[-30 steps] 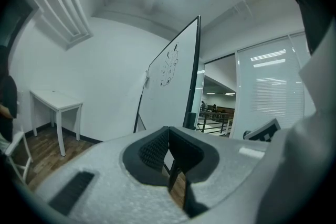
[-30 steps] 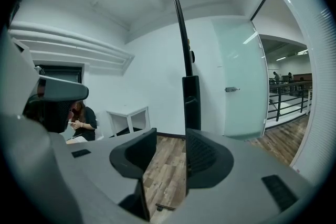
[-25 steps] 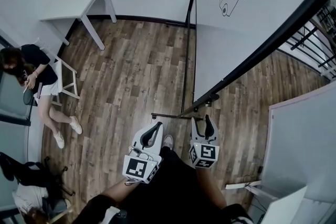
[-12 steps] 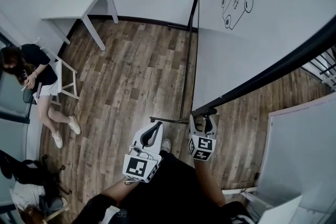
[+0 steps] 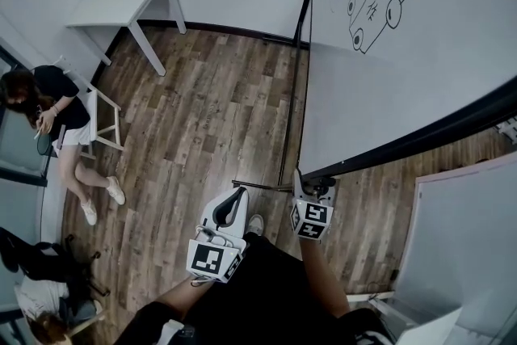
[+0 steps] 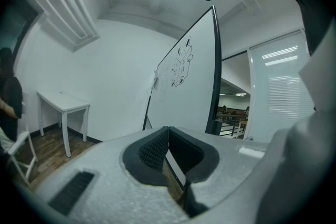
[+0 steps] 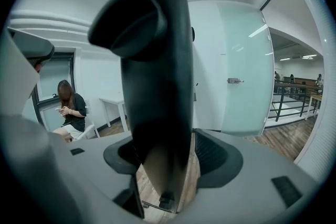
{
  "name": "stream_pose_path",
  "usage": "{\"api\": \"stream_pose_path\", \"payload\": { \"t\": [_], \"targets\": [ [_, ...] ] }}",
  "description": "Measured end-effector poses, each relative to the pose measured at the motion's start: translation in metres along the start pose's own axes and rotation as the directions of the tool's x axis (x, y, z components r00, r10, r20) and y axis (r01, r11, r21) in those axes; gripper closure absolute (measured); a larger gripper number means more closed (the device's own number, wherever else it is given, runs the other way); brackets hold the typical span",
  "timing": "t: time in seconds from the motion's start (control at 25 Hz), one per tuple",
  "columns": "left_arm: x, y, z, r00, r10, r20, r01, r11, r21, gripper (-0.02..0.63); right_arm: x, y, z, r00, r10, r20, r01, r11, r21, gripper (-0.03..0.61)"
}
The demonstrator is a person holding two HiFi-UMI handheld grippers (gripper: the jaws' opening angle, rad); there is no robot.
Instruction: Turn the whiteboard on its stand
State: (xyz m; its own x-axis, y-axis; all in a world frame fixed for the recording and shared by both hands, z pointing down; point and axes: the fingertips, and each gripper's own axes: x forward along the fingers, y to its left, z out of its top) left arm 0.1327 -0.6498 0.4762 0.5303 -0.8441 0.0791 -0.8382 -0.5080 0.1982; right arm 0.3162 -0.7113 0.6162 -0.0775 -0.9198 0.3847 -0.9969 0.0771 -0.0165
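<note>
The whiteboard with a car-like drawing tilts on its black stand, its black lower frame edge running down to a corner near me. My right gripper sits at that corner. In the right gripper view the black frame edge stands between the jaws of the right gripper, with a gap beside the right pad. These jaws have just been opening and no longer press the edge. My left gripper hangs beside it, shut and empty. The left gripper faces the whiteboard edge-on.
A white table stands against the far wall. A person sits on a white chair at the left, and another person is at the bottom left. A second whiteboard stands at the right. A glass door shows behind the frame.
The board has swung round: its black edge lies flatter and the drawing has shifted right. My right gripper moved along with the corner and its jaws widened. The left gripper barely moved.
</note>
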Motion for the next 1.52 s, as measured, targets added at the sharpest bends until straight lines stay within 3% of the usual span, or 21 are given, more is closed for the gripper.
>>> {"api": "stream_pose_path", "payload": {
  "t": [0.28,0.36,0.44,1.52],
  "targets": [
    [-0.005,0.003,0.001,1.0,0.01,0.0,-0.01,1.0,0.0,0.597,0.017,0.001,-0.003,1.0,-0.011,-0.002,0.011,1.0,-0.004,0.339],
    [-0.009,0.003,0.001,1.0,0.01,0.001,-0.01,1.0,0.001,0.597,0.017,0.002,-0.002,1.0,-0.029,0.008,0.029,1.0,-0.001,0.417],
    [-0.013,0.004,0.0,1.0,0.014,0.001,-0.014,1.0,0.0,0.597,0.017,0.001,-0.003,0.999,-0.043,0.011,0.043,0.999,0.003,0.426],
    [-0.096,0.008,0.014,1.0,-0.029,0.009,0.029,0.999,-0.022,0.597,-0.023,0.014,0.0,0.993,-0.114,0.022,0.115,0.992,-0.046,0.448]
  ]
}}
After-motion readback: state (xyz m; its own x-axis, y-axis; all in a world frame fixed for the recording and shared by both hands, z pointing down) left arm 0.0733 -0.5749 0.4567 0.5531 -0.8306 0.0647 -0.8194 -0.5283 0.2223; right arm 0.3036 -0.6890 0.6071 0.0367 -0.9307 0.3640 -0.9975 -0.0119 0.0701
